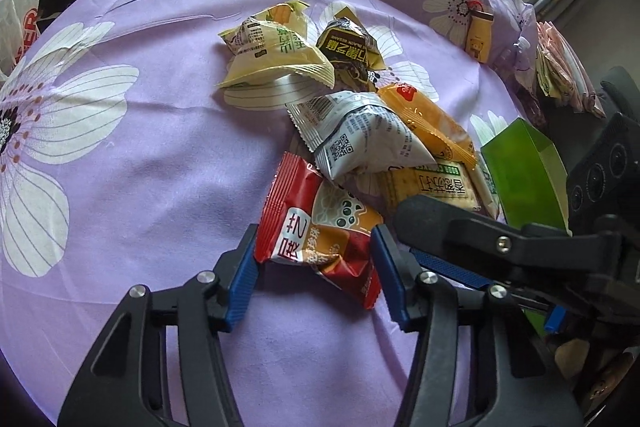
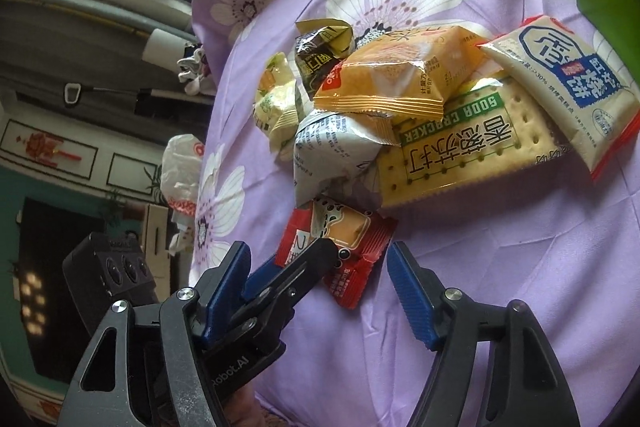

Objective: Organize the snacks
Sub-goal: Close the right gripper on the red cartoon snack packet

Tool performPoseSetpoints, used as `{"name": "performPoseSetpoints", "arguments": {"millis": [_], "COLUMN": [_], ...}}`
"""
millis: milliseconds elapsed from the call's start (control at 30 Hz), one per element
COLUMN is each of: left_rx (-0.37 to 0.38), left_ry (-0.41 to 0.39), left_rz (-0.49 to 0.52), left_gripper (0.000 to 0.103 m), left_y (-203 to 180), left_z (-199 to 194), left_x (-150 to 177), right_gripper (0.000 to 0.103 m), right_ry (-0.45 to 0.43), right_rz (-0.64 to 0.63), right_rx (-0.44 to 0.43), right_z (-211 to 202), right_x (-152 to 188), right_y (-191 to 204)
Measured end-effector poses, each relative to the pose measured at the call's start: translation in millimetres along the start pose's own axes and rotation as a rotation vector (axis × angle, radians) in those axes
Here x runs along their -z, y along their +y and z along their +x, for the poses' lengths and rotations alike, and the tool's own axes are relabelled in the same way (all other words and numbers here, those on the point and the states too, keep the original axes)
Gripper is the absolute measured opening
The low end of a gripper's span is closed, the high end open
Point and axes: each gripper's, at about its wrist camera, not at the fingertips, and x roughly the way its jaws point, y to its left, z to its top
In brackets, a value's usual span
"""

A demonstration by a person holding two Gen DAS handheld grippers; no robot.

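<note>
Green box [image 1: 520, 171] beside snack pile [image 1: 360, 123].

Both claws point downward side by side, the left claw [image 1: 314, 269] half closed, the right claw [image 2: 320, 287] wider.

Bare purple bedsheet [image 1: 152, 155] lies open to the left of the snack pile [image 1: 360, 131]. On the right the way is crowded: the right gripper [image 1: 440, 247] sits just beside the left gripper [image 1: 312, 267], with a green box [image 1: 520, 171] close behind.
</note>
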Motion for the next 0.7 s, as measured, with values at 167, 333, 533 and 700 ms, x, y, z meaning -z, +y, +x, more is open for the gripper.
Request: {"name": "performPoseSetpoints", "arguments": {"millis": [167,333,533,700], "left_rx": [0.007,0.0,-0.008,0.006], "left_ry": [0.012,0.029,0.036,0.014], "left_rz": [0.003,0.031,0.06,0.09], "left_gripper": [0.052,0.05,0.05,0.05], "left_y": [-2.2,-8.7,-16.0,-24.2], "left_z": [0.4,1.3,2.1,-6.8], "left_x": [0.4,1.7,2.9,3.9], "right_gripper": [0.073,0.073,0.073,0.073], "right_ry": [0.061,0.061,0.043,0.011], "right_rz": [0.028,-0.004,-0.053,-0.106], "right_rx": [0.001,0.02,0.063,0.105], "right_z": [11.7,15.6,16.7,9.0], "right_x": [0.0,1.0,2.4,5.1], "right_y": [-6.1,0.0,5.8,17.7]}}
